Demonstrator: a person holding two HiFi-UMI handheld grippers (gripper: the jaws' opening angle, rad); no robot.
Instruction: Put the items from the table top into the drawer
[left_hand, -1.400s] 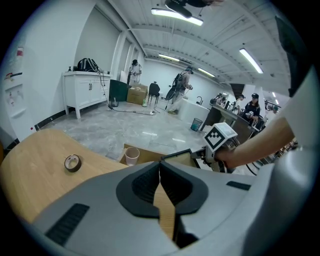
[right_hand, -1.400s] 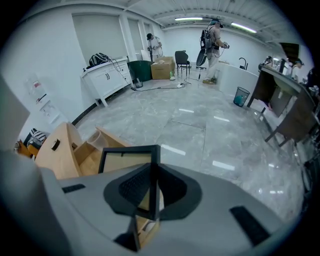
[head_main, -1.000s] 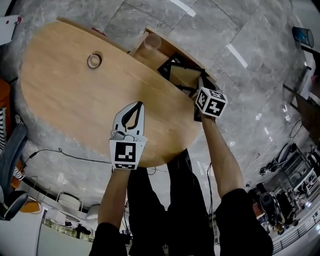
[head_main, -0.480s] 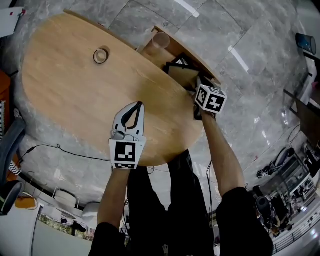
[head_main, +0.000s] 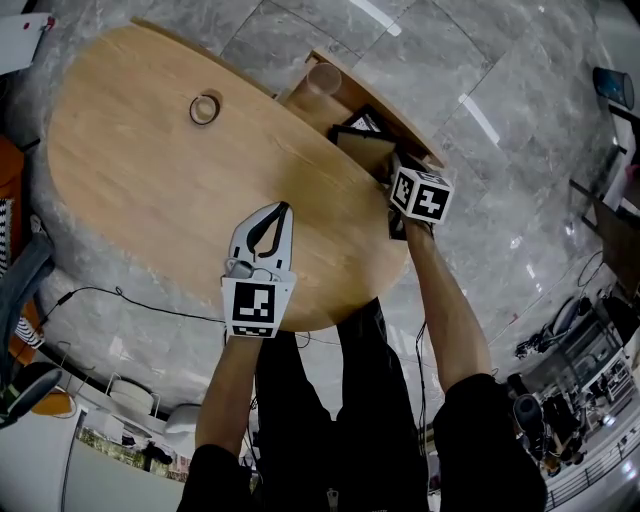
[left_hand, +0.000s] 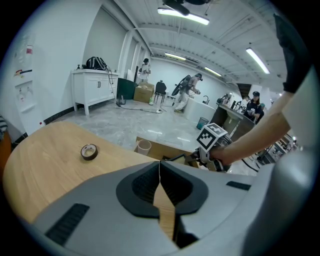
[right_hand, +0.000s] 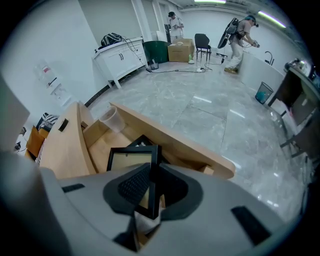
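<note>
- Right gripper (right_hand: 151, 172) is loosening its jaws on the picture frame (right_hand: 125, 161) in the drawer (right_hand: 102, 147), one o'clock
- Left gripper (left_hand: 160, 167) is hovering closed, empty
- Tape roll (head_main: 204, 109) is waiting, eleven o'clock

Black short sleeves (head_main: 215, 468), black trousers (head_main: 300, 400)

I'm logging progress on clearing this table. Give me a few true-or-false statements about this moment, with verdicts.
A tape roll lies on the table. True.
The drawer is closed. False: it stands open, with a cup inside.
The left gripper holds the tape roll. False: its jaws are together on nothing, and the roll lies apart from it.
The picture frame has its edge between the jaws of the right gripper. True; those jaws have just been opening.
</note>
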